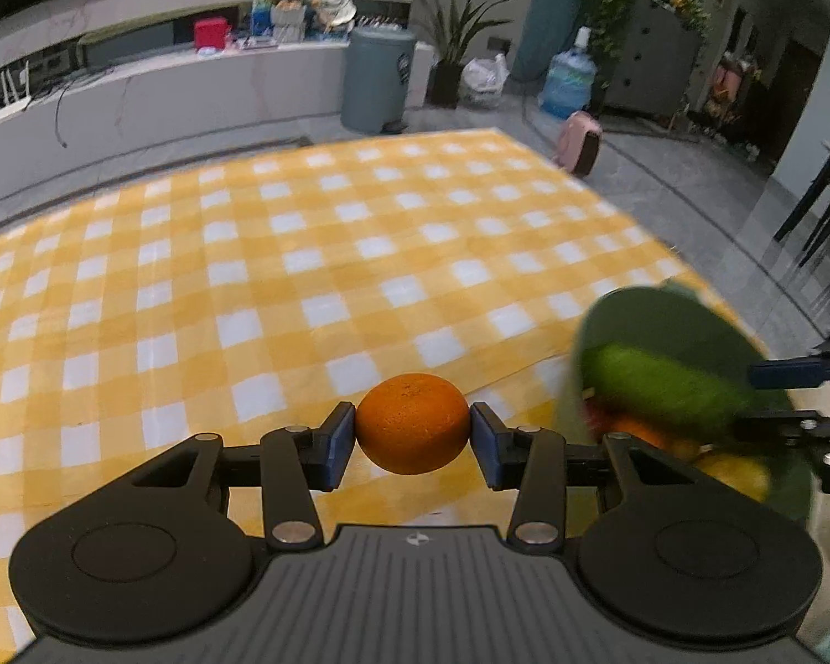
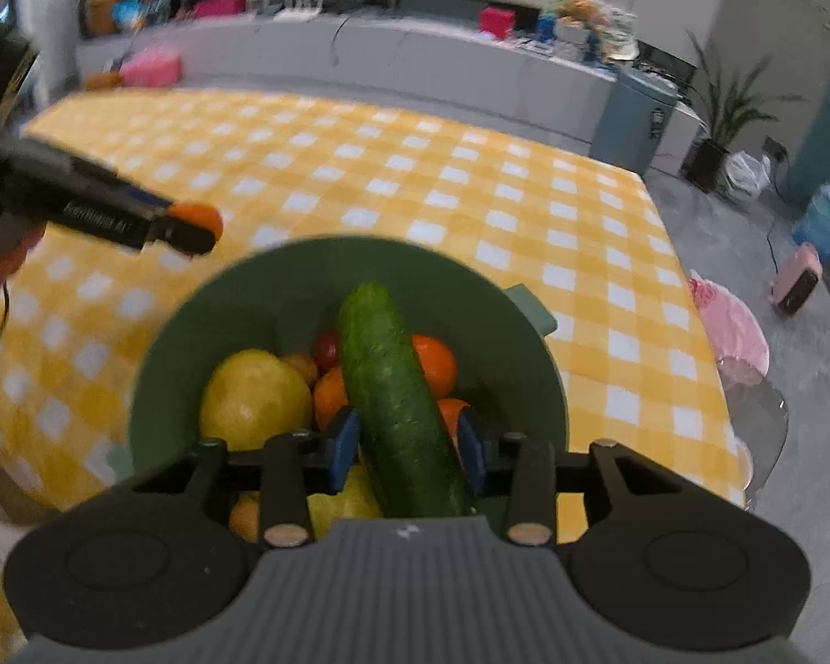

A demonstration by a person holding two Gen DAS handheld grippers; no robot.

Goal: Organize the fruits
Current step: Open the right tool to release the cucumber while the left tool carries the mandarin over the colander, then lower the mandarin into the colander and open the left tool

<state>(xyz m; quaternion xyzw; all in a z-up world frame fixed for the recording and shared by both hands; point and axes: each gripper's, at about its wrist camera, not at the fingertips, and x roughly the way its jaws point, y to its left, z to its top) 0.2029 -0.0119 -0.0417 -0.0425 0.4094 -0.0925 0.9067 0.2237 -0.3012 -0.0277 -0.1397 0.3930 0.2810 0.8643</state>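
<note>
Yellow-and-white checked cloth [image 1: 260,254] covers the table; on it, near the right edge, stands a green bowl [image 2: 282,299] with a cucumber [image 2: 393,387] lying lengthwise over a lemon [image 2: 254,398], several oranges [image 2: 437,359] and a small red fruit [image 2: 326,348]; the right gripper [image 2: 409,448] hangs over the bowl, its blue pads [image 2: 344,448] straddling the cucumber's near end with a sliver of gap at each side, so not pressing; the left gripper [image 1: 412,437], left of the bowl and above the cloth, pinches a mandarin [image 1: 412,423] squarely between both pads.
</note>
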